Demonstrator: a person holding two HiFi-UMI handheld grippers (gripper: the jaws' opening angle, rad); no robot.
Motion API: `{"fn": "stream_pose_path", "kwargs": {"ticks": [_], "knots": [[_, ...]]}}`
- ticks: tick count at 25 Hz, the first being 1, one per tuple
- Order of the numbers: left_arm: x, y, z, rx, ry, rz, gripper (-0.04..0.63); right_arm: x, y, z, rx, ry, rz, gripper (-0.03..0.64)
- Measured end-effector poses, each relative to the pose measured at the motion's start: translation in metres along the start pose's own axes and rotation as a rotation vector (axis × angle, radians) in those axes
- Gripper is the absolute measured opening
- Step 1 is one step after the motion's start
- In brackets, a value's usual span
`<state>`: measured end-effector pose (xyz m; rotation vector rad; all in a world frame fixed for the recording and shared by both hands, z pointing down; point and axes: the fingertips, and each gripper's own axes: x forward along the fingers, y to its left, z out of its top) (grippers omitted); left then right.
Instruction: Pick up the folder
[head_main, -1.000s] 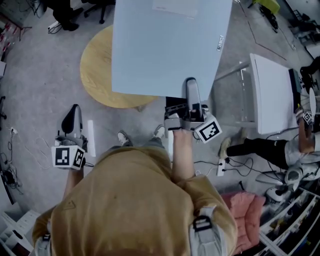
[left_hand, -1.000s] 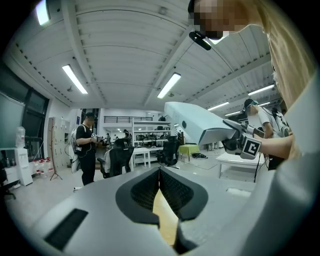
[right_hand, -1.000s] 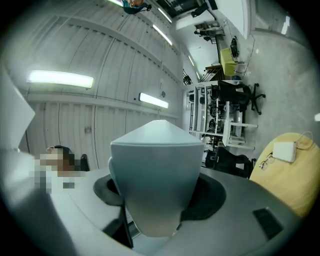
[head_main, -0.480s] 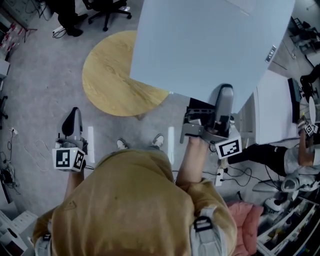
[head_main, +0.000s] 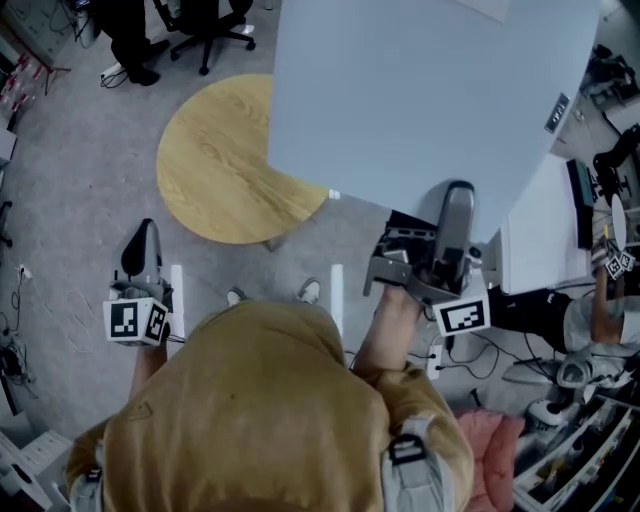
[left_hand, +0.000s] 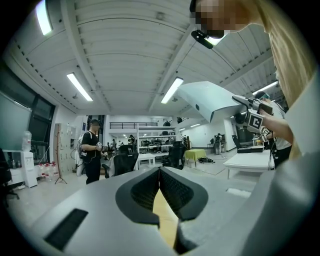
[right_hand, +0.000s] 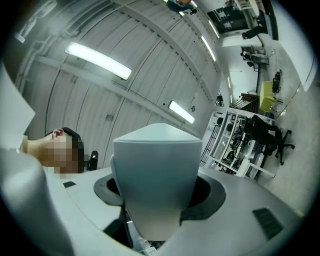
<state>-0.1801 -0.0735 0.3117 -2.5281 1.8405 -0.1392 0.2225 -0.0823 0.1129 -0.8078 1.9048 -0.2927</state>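
Reference point: the round light-wood table (head_main: 215, 165), standing on a grey concrete floor (head_main: 70, 200). Beyond the table's far edge is a black office chair on a star-shaped castor base (head_main: 208, 30). To the left of that chair, a person in dark trousers (head_main: 125, 40) is standing. Well to the table's right is a white rectangular table (head_main: 535, 250). On the floor between the two tables lies a white power strip with trailing black cables (head_main: 437, 358). Furthest from the round table, lower right, sits a crumpled pink cloth (head_main: 495, 455).
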Motion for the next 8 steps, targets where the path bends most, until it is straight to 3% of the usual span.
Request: {"fn": "stream_pose_path", "kwargs": {"ticks": [8], "knots": [[0.004,-0.005,0.001,0.003,-0.002,0.013,0.005,-0.002,0.001,0.015,0.034,-0.02,0.03,0.268]]}}
